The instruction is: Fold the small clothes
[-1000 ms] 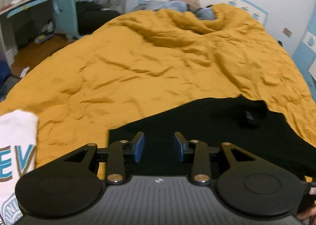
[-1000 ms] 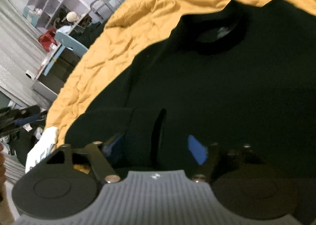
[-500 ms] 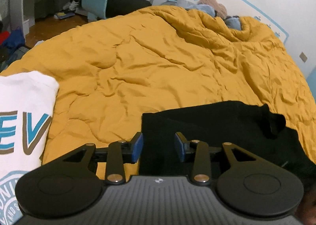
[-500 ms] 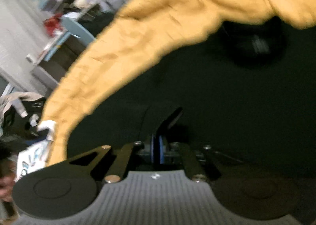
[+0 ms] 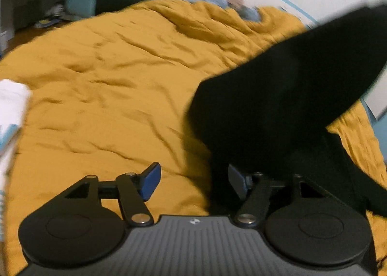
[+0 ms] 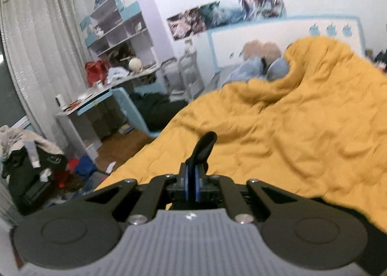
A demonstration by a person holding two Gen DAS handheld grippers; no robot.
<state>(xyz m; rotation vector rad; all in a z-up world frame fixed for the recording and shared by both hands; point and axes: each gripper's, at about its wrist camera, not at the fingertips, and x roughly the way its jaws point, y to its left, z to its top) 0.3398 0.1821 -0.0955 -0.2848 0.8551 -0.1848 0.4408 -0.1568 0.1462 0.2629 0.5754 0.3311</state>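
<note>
In the left wrist view, the left gripper (image 5: 192,180) sits low at 6 o'clock with its blue-padded fingers (image 5: 151,180) spread wide and nothing between them. Under it lies the mustard-yellow duvet (image 5: 116,87), rumpled and covering the bed out to 12 o'clock. The black garment (image 5: 285,96) fills the 2 to 4 o'clock area: one part is lifted off the duvet and rises toward the upper right edge, while its lower part drapes down beside the right-hand finger, which overlaps the dark cloth. Whether that finger touches the fabric cannot be told. At 9 o'clock a white folded garment (image 5: 11,106) with blue print rests on the duvet, well apart from the black one. The whole picture is motion-blurred.

In the right wrist view, the right gripper (image 6: 191,185) has its fingers pressed together, pinching a fold of the black garment (image 6: 203,147) that sticks up above the pads toward 12 o'clock. More black cloth hangs below at 4 o'clock. The duvet (image 6: 290,130) spreads from the centre to 3 o'clock. At 9 to 10 o'clock stand a cluttered desk (image 6: 101,96), a shelf unit (image 6: 121,26) and a white curtain (image 6: 41,53).
</note>
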